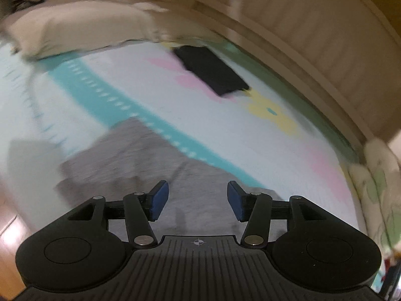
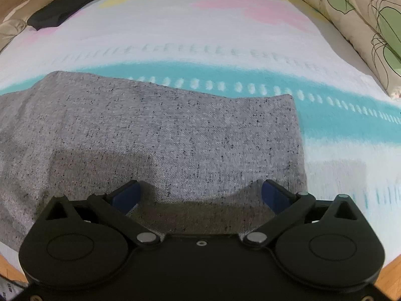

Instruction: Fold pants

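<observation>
Left tongs: left gripper (image 1: 198, 200) hangs over the near part of the grey pants (image 1: 140, 165), its blue pads (image 1: 159, 199) standing apart with nothing between them; the picture from this side is smeared by motion.
Right tongs: right gripper (image 2: 200, 195) points steeply down at the grey pants (image 2: 155, 135), jaws spread wide, the blue pads (image 2: 272, 194) set down onto the cloth, which humps up a little at each one; whether they pinch any of it cannot be told.
Pants: speckled grey cloth lying flat on the bedspread (image 2: 200, 37), folded into a broad block with a straight edge at the right and its far edge just reaching the turquoise stripe (image 2: 225, 75).
Bedspread: white, with a turquoise band dotted in white, and pink and yellow patches farther off.
Dark garment: a folded black piece (image 2: 62, 6) rests well apart from the pants, near the far left corner of the bed in the right wrist view; the same piece (image 1: 210, 71) shows in the left wrist view beyond the stripe.
Pillows: cream pillows with green leaf prints (image 2: 363, 20) lie along the right edge of the bed.
Bedding: a beige pillow or duvet (image 1: 82, 27) is heaped at the far left in the left wrist view.
Bed frame: a pale wooden board (image 1: 325, 37) runs along the far side.
</observation>
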The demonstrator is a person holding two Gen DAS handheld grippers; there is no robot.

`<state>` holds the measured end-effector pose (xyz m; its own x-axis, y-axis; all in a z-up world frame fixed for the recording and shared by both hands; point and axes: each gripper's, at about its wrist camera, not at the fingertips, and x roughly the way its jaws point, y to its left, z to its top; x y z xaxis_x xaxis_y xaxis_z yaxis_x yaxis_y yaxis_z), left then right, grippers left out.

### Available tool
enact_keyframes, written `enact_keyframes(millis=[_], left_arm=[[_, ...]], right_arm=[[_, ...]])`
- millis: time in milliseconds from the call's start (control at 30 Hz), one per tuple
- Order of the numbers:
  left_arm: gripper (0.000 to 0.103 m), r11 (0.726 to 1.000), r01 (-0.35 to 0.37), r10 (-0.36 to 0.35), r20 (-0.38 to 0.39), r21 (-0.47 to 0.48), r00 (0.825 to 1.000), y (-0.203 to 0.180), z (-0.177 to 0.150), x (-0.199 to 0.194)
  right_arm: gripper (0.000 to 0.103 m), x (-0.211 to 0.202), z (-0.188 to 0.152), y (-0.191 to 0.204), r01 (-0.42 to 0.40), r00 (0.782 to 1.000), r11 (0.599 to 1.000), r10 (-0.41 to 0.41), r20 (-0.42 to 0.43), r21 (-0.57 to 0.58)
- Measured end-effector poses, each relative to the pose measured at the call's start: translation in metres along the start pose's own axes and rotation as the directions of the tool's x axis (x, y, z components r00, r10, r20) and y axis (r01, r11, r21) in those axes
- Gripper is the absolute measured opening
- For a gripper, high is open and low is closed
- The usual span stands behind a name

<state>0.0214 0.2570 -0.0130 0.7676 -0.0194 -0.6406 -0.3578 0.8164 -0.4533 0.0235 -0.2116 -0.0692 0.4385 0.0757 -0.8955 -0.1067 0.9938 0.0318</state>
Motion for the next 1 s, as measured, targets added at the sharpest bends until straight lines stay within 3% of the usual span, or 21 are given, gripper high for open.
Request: enact_keyframes(millis=[200,300,367,600,700,800,867,1000], left_arm=[[0.054,0.981,-0.034,0.038,0.016,-0.191,0.999,0.043,-0.007,-0.013],[0.055,0.982,-0.049,0.046,-0.019,-0.183,0.999,0.045,-0.01,-0.01],[0.069,0.978,-0.058,0.05,-0.043,-0.201,0.998,0.049,-0.015,-0.008],[0.073,0.968,-0.11,0.102,-0.044,-0.225,0.994,0.06,-0.019,-0.007],[0.074,0.96,-0.097,0.081,-0.071,-0.263,0.994,0.067,-0.023,0.005],[0.074,0.931,-0.065,0.027,-0.111,-0.358,0.993,0.081,-0.032,0.02],[0.078,0.919,-0.052,0.024,-0.074,-0.391,0.997,0.083,-0.034,0.022],[0.09,0.924,-0.006,-0.003,-0.024,-0.382,1.0,0.08,-0.029,0.026]], right_arm=[[0.102,0.001,0.001,0.004,0.018,1.0,1.0,-0.018,-0.01,0.024],[0.102,0.002,0.002,0.005,0.017,1.0,0.999,-0.017,-0.013,0.028],[0.102,0.002,0.002,0.005,0.017,1.0,0.999,-0.017,-0.016,0.029],[0.102,0.003,0.004,0.004,0.01,1.0,1.0,-0.009,-0.024,0.03],[0.102,0.002,0.005,0.007,0.016,1.0,0.999,-0.015,-0.025,0.039],[0.102,0.003,0.005,0.009,0.017,1.0,0.999,-0.016,-0.022,0.038],[0.102,0.003,0.004,0.008,0.014,1.0,0.999,-0.013,-0.02,0.038],[0.103,0.004,0.004,0.009,0.016,1.0,0.999,-0.015,-0.017,0.042]])
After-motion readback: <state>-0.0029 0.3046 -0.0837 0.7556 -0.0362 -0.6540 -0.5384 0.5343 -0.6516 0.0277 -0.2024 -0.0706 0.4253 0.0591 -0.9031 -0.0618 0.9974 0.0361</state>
